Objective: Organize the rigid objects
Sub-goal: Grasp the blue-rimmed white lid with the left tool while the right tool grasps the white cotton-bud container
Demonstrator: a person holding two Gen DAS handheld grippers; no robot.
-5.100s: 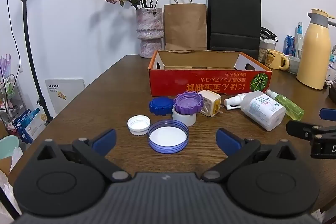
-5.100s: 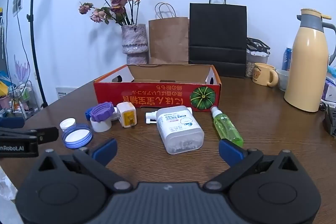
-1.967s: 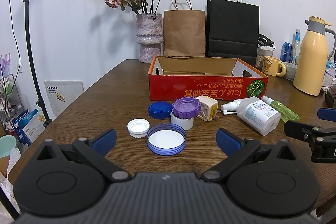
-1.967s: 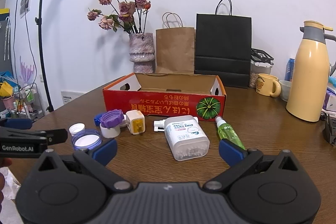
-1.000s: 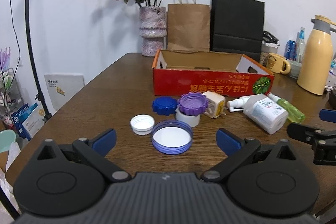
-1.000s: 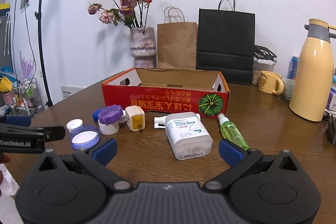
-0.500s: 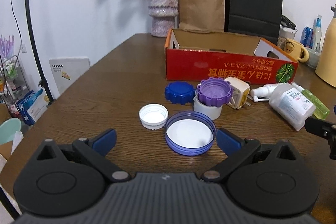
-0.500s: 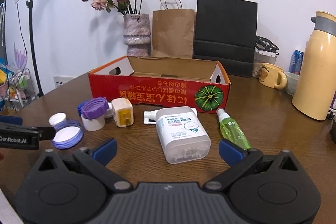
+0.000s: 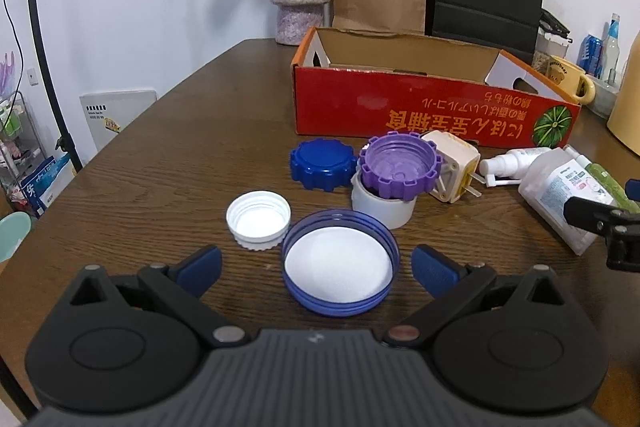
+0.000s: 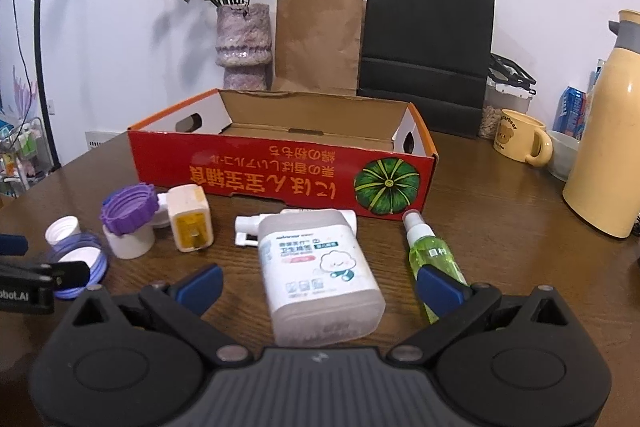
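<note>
The left claw [image 9: 316,267] is spread wide and low over the worktop [image 9: 168,163], with the large blue-rimmed lid [image 9: 340,273] lying open side up between its fingers, touching neither. The right claw [image 10: 318,285] is also spread, empty, straddling the near end of the white rectangular bottle [image 10: 316,271], which lies flat.

There are five caps or lids. At 11 o'clock from the large lid lies a white cap [image 9: 258,219]; at 12 o'clock a dark blue cap [image 9: 322,169]; at 1 o'clock a purple cap [image 9: 400,169] rests tilted on a white one [image 9: 382,205]. One cream plug adapter [image 9: 454,167] lies just right of the purple cap. There are three bottles: the white rectangular one, a small white spray bottle [image 10: 250,229] behind it, and a green spray bottle [image 10: 430,251] at its 3 o'clock.

The red cardboard box [image 10: 280,175] stands behind everything, and what shows of its inside is empty.
</note>
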